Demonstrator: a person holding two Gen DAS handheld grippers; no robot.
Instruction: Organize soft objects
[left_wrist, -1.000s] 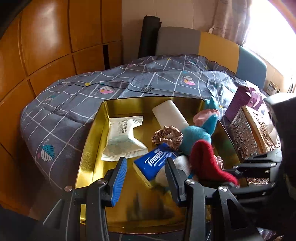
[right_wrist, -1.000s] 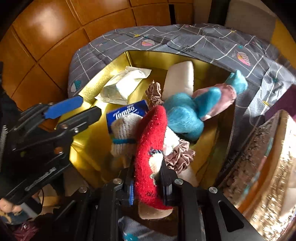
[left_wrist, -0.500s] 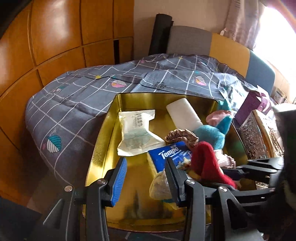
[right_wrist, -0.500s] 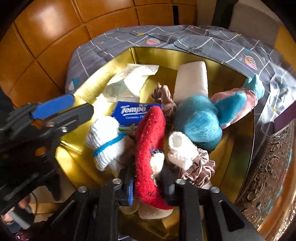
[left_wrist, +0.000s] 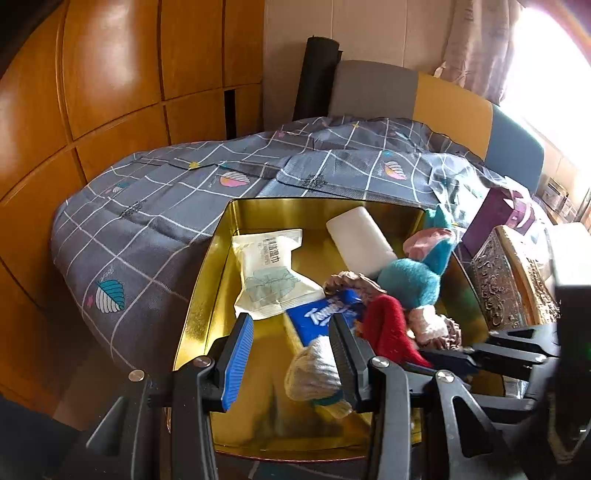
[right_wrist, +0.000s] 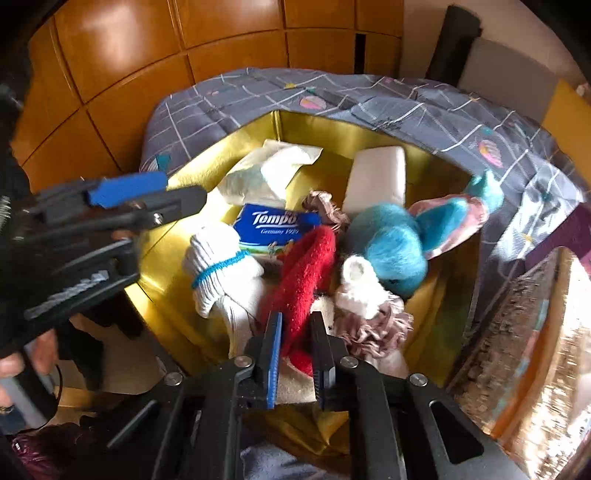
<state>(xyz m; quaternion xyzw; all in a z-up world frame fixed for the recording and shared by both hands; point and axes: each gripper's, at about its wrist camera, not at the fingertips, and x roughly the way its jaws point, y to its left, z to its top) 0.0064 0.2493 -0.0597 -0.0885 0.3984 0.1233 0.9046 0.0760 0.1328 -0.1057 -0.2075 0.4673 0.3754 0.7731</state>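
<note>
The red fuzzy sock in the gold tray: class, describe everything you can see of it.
The red fuzzy sock looks like thick, fluffy knit with a pale patch low on one side. It runs lengthwise from the right gripper, whose jaws are shut on its lower part, up toward the blue Tempo tissue pack. It lies in the gold tray amid the pile, the bundled white sock on its left and a small white bootie on its right.

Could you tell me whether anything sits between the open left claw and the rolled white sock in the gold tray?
Nothing visible does. The left claw is open just above the rolled white sock, with only bare gold tray beside it. The right claw, shut on the red sock, sits off to the side.
</note>
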